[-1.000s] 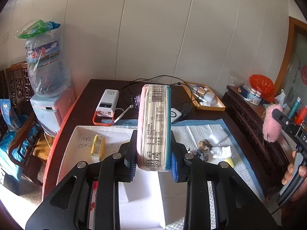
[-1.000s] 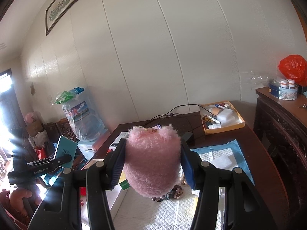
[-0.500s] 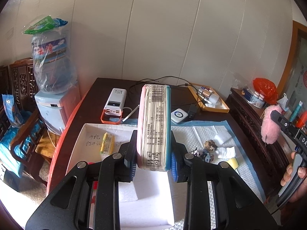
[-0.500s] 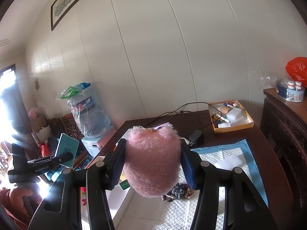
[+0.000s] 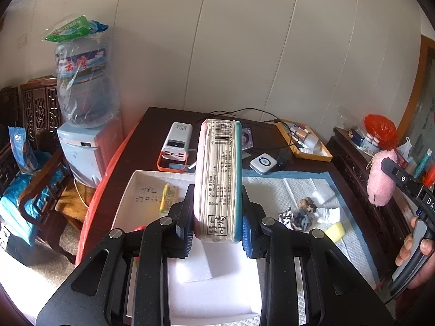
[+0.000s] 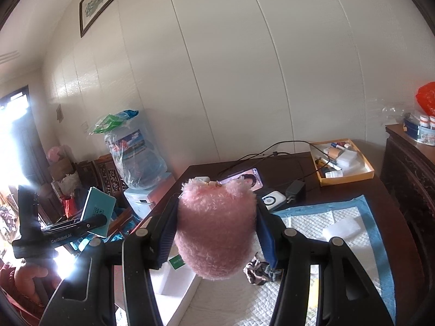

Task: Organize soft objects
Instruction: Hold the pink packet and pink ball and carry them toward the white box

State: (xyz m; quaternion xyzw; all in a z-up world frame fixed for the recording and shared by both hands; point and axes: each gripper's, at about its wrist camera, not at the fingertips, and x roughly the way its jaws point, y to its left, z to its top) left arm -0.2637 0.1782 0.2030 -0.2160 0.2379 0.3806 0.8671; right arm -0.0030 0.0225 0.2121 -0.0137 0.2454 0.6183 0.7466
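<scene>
Left tongs (image 5: 217, 228) clamped on tissue pack (image 5: 218, 179), held upright above white box (image 5: 130, 190). Right tongs (image 6: 216, 233) squeezing pink plush pouch (image 6: 216, 231) over padded mat (image 6: 339, 217). Both light, compressible; grip mid-body, flat faces, avoid crushing.

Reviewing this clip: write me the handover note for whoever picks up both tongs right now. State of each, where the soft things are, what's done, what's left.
Left tongs: shut on the tissue pack, held upright above the white box.
Right tongs: shut on the pink plush, held above the quilted pad beside the box.
Already in the box: a yellow packet and something red, mostly hidden.
On the pad, not yet sorted: patterned scrunchies, white cloth, yellow sponge, white foam block.
Left to do: probably set both held items in the box, then fetch the rest from the pad.
</scene>
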